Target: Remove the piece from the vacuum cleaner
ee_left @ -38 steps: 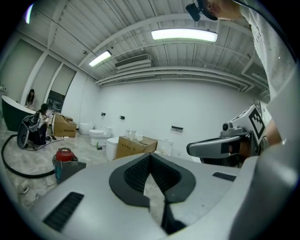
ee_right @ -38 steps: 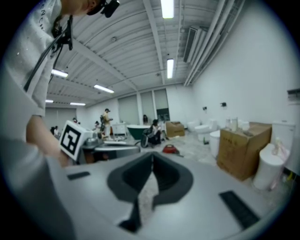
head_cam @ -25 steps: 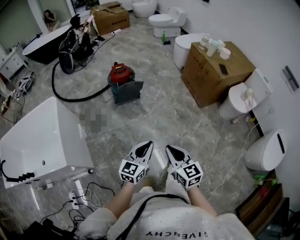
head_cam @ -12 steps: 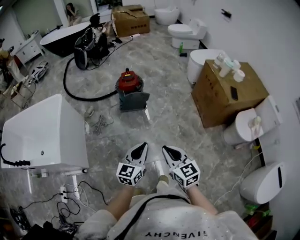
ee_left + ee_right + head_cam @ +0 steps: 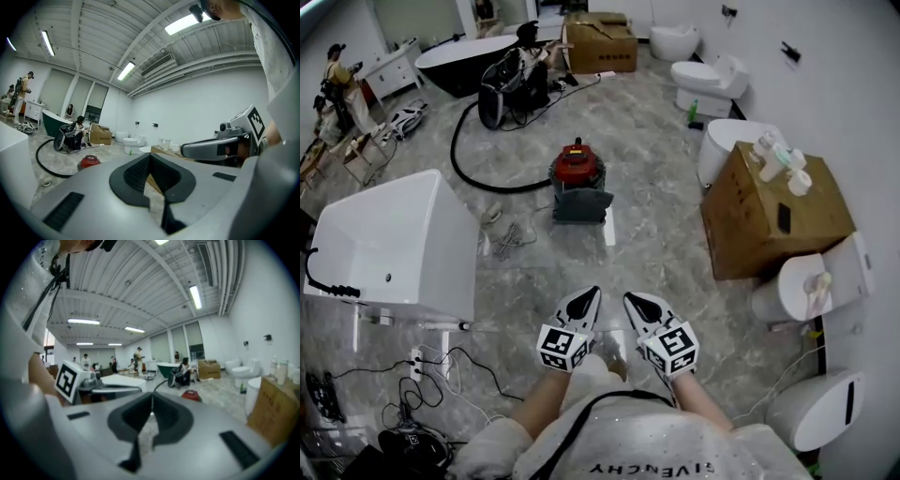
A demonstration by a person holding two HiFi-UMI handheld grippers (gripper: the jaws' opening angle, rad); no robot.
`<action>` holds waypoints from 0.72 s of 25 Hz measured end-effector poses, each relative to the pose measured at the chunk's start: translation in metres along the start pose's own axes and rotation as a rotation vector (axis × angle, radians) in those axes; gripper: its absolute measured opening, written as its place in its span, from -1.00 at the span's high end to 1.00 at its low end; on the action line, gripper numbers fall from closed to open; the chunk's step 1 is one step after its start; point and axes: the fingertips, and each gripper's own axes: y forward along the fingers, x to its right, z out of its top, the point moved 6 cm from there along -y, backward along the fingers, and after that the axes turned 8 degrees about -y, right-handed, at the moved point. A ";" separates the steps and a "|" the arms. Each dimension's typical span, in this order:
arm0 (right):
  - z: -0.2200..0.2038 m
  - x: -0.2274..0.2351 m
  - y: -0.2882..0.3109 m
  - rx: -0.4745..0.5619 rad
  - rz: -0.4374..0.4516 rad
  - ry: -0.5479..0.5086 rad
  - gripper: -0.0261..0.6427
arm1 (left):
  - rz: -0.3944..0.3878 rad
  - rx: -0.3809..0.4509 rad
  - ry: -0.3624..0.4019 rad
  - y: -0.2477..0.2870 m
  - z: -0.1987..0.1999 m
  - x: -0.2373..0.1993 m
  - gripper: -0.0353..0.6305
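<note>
One red vacuum cleaner (image 5: 577,167) stands far off on the marble floor (image 5: 661,239), with a grey piece (image 5: 581,204) at its near side and a black hose (image 5: 461,172) curving away to its left. Much nearer, the left claw (image 5: 590,294) and right claw (image 5: 633,300) are both fully closed and hold nothing.

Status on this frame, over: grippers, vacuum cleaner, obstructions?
Left gripper and right gripper shut, empty, near the body. Red-lidded grey canister vacuum cleaner on floor ahead, untouched. Between: only a flat white strip on the floor.

red vacuum cleaner (image 5: 577,166): 1; tools (image 5: 589,293) (image 5: 631,298): 2; cardboard boxes (image 5: 773,214) (image 5: 600,43): 2
</note>
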 end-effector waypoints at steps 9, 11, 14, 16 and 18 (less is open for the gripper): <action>-0.001 0.009 0.023 -0.006 0.077 -0.008 0.88 | 0.077 -0.005 -0.002 0.006 0.001 -0.021 0.83; -0.007 0.014 0.029 -0.023 0.079 0.000 0.88 | 0.081 -0.018 -0.013 0.013 -0.004 -0.027 0.83; -0.015 0.026 0.040 -0.045 0.072 0.015 0.88 | 0.073 -0.033 -0.023 0.027 -0.008 -0.037 0.83; -0.015 0.038 0.050 -0.055 0.069 0.018 0.88 | 0.066 -0.033 -0.023 0.043 -0.006 -0.045 0.83; -0.014 0.053 0.063 -0.064 0.070 0.013 0.88 | 0.059 -0.025 -0.022 0.062 -0.001 -0.055 0.83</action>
